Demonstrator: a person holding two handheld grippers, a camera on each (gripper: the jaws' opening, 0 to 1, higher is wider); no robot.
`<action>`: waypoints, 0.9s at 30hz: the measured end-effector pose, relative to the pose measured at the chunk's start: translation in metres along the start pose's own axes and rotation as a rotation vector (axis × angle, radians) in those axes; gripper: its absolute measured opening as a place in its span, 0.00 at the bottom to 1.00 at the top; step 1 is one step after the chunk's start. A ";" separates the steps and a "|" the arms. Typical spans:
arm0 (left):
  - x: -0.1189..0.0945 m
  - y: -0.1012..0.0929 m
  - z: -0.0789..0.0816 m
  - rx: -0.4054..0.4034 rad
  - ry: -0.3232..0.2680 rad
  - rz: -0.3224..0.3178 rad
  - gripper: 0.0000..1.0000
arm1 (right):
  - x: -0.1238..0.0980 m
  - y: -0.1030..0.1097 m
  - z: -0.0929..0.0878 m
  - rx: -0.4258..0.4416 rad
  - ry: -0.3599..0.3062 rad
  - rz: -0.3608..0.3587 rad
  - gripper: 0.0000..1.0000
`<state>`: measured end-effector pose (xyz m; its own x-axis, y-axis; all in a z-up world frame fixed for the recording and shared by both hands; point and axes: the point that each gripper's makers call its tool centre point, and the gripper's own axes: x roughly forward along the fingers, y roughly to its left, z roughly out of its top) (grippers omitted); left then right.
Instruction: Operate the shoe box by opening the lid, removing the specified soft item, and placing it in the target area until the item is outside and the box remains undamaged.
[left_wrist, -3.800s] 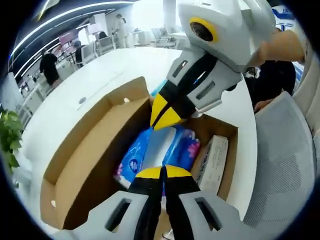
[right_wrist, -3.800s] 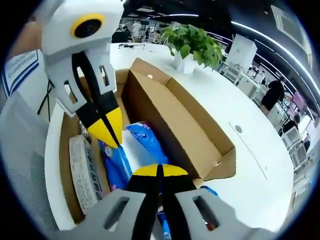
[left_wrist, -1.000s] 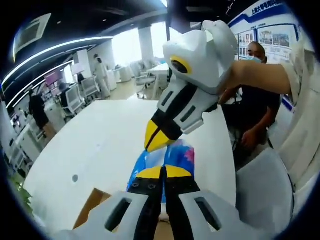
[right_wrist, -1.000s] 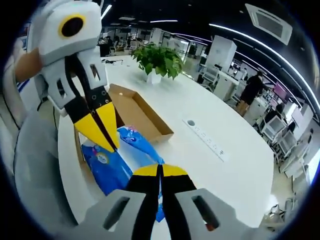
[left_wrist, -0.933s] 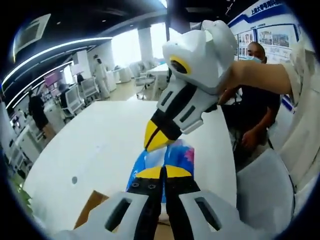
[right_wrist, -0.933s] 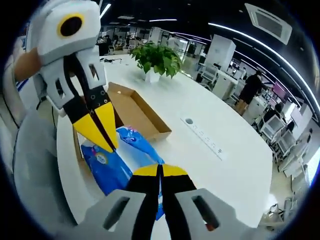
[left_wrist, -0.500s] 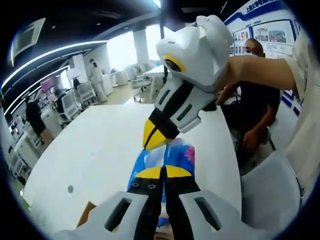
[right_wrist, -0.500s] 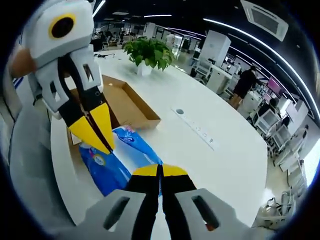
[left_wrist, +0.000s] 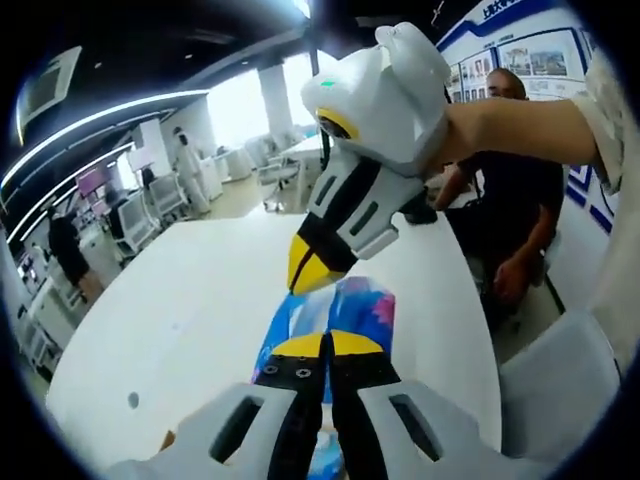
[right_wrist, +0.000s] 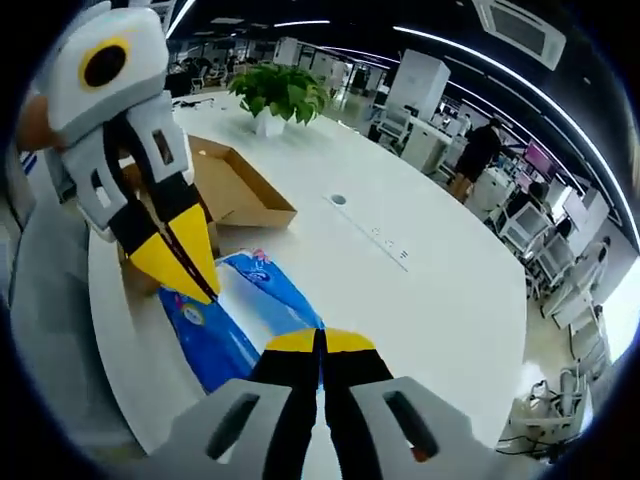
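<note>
The left tool (left_wrist: 326, 345), grey-bodied with yellow-and-black tips, has its jaws pressed together on the near end of a blue-and-white plastic pack of soft tissues (left_wrist: 345, 312). The right tool (right_wrist: 322, 343), of the same build, is likewise clamped on the pack (right_wrist: 262, 300) from the opposite end. In the left gripper view the right tool (left_wrist: 310, 268) comes down from above, its yellow tips meeting the pack's far end; in the right gripper view the left tool (right_wrist: 185, 262) reaches in from the left onto the pack's far end.

The pack is held between the two tools over the white counter (right_wrist: 420, 290), outside the box. Its long axis runs from one tool to the other, straight away from each camera. The printing on the wrapper is too blurred to read, and the tool tips hide both ends.

Behind the pack in the right gripper view sits the open brown cardboard shoe box (right_wrist: 235, 195), partly hidden by the left tool. A green potted plant (right_wrist: 275, 95) stands further back on the counter.
</note>
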<state>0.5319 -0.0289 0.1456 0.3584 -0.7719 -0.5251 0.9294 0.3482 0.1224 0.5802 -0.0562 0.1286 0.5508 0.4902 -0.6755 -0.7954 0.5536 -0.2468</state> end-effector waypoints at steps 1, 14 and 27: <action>0.004 0.000 0.000 -0.001 -0.002 0.000 0.00 | 0.001 -0.005 -0.004 0.004 0.003 -0.004 0.00; 0.036 -0.004 0.001 0.010 -0.010 -0.019 0.00 | 0.004 -0.027 -0.034 -0.009 0.054 -0.022 0.00; 0.064 -0.002 -0.005 0.013 -0.005 -0.051 0.00 | 0.007 -0.045 -0.054 -0.039 0.103 -0.030 0.00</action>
<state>0.5528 -0.0759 0.1075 0.3107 -0.7911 -0.5269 0.9475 0.3015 0.1062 0.6056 -0.1140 0.0972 0.5474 0.4011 -0.7345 -0.7893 0.5392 -0.2938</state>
